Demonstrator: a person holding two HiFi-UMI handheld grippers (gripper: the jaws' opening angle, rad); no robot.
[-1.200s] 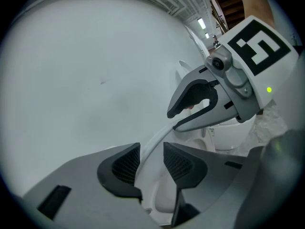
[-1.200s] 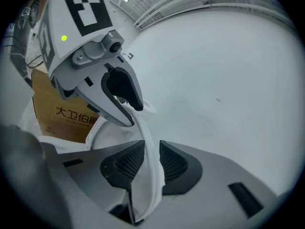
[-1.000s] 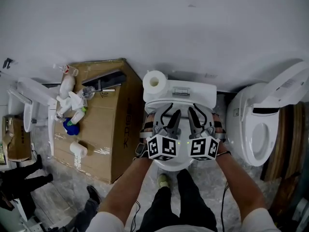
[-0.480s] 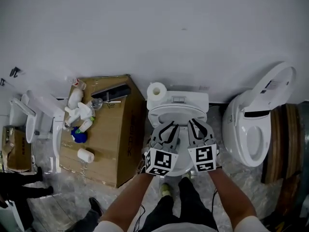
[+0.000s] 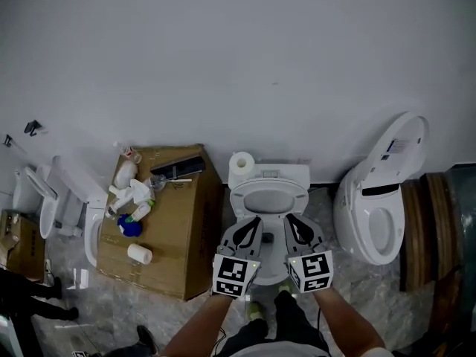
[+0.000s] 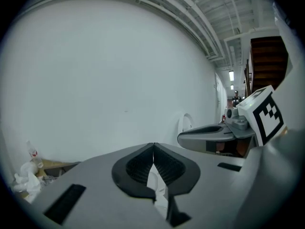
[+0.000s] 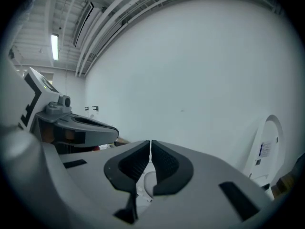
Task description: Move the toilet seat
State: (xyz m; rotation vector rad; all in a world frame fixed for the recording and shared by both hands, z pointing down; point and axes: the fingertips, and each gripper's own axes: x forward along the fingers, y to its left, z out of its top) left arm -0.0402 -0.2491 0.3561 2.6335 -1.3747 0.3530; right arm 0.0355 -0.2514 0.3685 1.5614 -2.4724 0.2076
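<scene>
The white toilet (image 5: 269, 175) stands against the wall straight ahead. Its seat (image 5: 268, 189) shows as a white oval ring just in front of the tank; whether it lies flat or is tipped up I cannot tell. My left gripper (image 5: 254, 221) and right gripper (image 5: 291, 219) hover side by side over the front of the bowl, touching nothing. In the left gripper view, the left gripper (image 6: 153, 147) is shut and empty. The right gripper (image 7: 150, 143) is closing, its tips almost together with nothing between them.
Left of the toilet is a cardboard box (image 5: 182, 229) carrying bottles and a paper roll. Another roll (image 5: 240, 162) sits on the tank's left corner. At the right stands a second toilet (image 5: 375, 210) with its lid up; a third (image 5: 71, 199) is at the far left.
Both grippers have drawn back from the bowl toward me and their jaws have closed. The head view has pulled away, so the toilet looks smaller.
</scene>
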